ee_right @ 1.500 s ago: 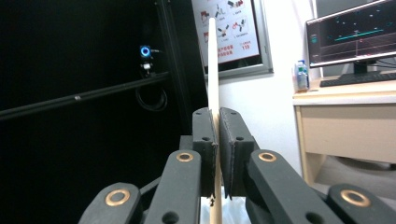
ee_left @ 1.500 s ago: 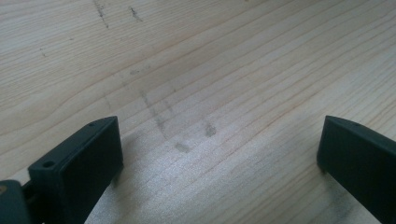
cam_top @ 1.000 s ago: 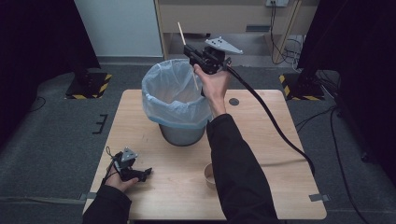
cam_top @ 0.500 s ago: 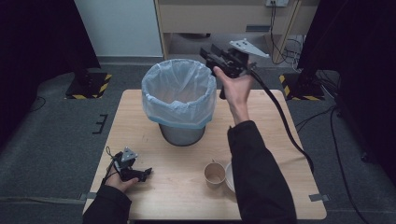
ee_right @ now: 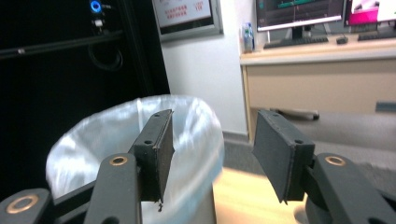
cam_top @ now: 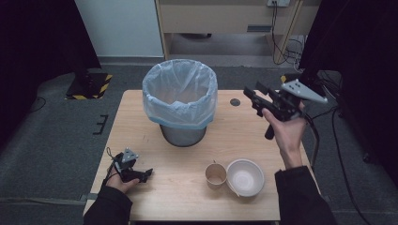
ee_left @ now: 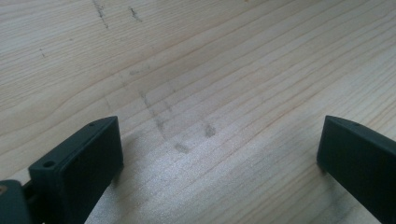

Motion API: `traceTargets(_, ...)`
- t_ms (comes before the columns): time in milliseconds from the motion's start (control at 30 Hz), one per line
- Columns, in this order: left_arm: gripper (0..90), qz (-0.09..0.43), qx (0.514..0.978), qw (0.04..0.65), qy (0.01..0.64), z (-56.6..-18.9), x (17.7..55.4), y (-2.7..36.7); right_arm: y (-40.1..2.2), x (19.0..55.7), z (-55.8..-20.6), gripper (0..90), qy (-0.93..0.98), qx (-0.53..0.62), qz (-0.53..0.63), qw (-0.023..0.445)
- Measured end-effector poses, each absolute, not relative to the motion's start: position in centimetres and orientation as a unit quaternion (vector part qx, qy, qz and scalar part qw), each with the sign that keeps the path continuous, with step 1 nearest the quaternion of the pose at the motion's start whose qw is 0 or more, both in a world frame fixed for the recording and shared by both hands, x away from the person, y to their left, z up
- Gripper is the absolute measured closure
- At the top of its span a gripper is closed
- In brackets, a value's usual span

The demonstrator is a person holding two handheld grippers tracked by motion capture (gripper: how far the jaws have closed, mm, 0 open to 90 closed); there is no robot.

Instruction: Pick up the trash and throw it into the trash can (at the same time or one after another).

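Note:
A metal bin lined with a pale blue bag stands at the middle of the wooden table. My right gripper hangs in the air to the right of the bin, pointing toward it. Its jaws have just been opening and stand apart with nothing between them; the bin lies beyond them. My left gripper rests low at the table's front left corner, open, with bare wood between its jaws.
A brown paper cup and a white bowl sit side by side near the front edge, right of centre. A small dark round mark lies behind the bin's right side. Cables trail off the table's right edge.
My right gripper has swung from above the bin to its right and lower. The thin pale stick that rose from its jaws is gone and the jaws have opened. The left hand stayed put.

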State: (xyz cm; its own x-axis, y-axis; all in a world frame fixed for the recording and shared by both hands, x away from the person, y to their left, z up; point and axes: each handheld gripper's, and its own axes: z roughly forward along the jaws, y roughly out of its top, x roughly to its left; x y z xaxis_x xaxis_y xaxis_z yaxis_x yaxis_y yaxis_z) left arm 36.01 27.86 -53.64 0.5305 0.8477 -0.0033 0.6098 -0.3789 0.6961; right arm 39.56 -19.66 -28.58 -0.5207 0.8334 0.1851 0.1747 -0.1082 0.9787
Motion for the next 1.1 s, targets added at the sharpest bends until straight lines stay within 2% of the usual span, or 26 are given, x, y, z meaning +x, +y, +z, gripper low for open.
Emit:
traceTargets(167, 0.0, 0.181, 0.81, 0.329, 0.45, -53.6, 36.0, 27.9, -21.1, 36.7, -31.8, 47.9, 0.628, 0.414, 0.608, 0.254)
traceTargets(300, 0.0, 0.181, 0.81, 0.329, 0.451, -53.6, 36.0, 27.8, -21.8, 34.2, -36.0, 49.6, 0.64, 0.424, 0.6, 0.224)
traceTargets(400, 0.0, 0.182, 0.81, 0.329, 0.451, -53.6, 36.0, 27.8, -21.6, 33.0, -37.7, 49.9, 0.654, 0.426, 0.589, 0.21)
traceTargets(833, 0.0, 0.181, 0.81, 0.329, 0.451, -53.6, 36.0, 27.8, -20.6, 29.8, -41.2, 49.6, 0.686, 0.426, 0.563, 0.176)
traceTargets(1100, 0.0, 0.181, 0.81, 0.329, 0.451, -53.6, 36.0, 27.8, -20.2, 27.5, -44.6, 50.2, 0.701, 0.437, 0.542, 0.154)
